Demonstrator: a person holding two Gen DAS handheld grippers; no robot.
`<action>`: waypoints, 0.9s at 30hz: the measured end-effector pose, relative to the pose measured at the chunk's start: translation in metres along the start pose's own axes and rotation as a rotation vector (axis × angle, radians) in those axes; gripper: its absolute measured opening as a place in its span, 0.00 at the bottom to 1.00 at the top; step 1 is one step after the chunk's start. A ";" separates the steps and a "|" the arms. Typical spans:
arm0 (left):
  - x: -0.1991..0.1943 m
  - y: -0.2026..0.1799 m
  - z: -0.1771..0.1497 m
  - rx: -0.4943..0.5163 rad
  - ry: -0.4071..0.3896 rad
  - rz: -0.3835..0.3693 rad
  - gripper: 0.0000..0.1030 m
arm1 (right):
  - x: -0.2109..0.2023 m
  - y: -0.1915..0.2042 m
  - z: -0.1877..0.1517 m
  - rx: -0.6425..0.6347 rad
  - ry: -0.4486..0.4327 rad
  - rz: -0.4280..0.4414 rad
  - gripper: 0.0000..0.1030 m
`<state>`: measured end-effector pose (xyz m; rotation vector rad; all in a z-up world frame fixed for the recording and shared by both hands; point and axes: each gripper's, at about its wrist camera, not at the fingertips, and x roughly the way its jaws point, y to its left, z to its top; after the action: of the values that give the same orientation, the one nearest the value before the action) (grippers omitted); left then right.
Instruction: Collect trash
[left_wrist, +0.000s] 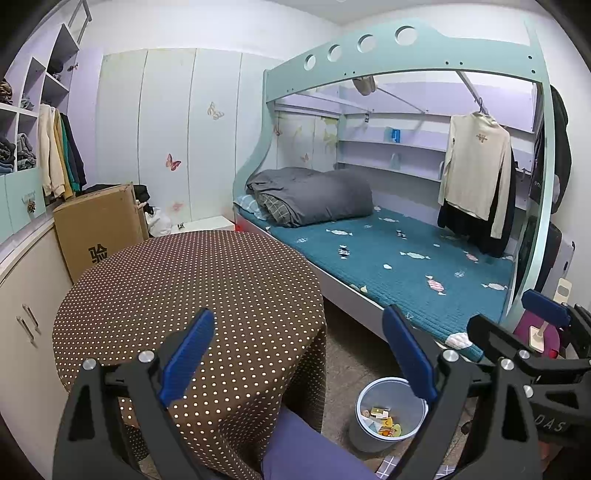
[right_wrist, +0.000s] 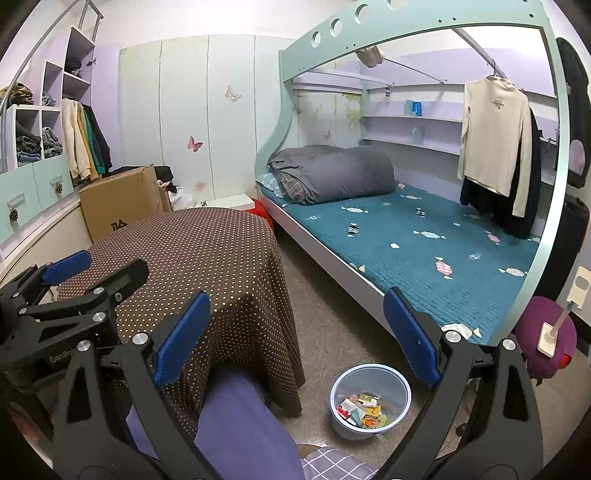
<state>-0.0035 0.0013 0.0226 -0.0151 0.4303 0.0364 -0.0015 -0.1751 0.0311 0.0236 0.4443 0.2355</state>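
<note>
Brown tablecloth (left_wrist: 192, 280) with cream polka dots. Teal bed cover (right_wrist: 424, 236) printed with candy shapes. Grey rolled quilt (left_wrist: 314, 195). Pale blue bin (right_wrist: 369, 400) holding multicoloured wrappers (right_wrist: 360, 408). Blue gripper pads (left_wrist: 188, 354).

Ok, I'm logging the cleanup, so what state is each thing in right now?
left gripper: open, holding nothing.
right gripper: open, holding nothing.
trash bin: upright on the floor, uncovered, wrappers lying at the bottom.
table: covered by a dotted brown cloth, no trash visible on it.
grey duvet: rolled up at the head of the bed.
cream sweater: hanging on a hanger.
</note>
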 end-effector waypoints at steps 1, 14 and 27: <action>0.000 0.000 0.000 0.000 0.000 0.000 0.88 | 0.000 0.000 0.000 0.000 0.000 0.000 0.90; -0.002 -0.002 0.000 -0.002 0.000 0.007 0.88 | 0.000 0.000 0.000 0.001 0.003 0.001 0.90; -0.002 -0.002 0.000 0.000 0.004 0.015 0.88 | 0.001 0.000 -0.002 0.002 0.006 0.002 0.91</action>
<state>-0.0054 -0.0012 0.0231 -0.0118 0.4343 0.0509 -0.0020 -0.1747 0.0287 0.0253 0.4505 0.2374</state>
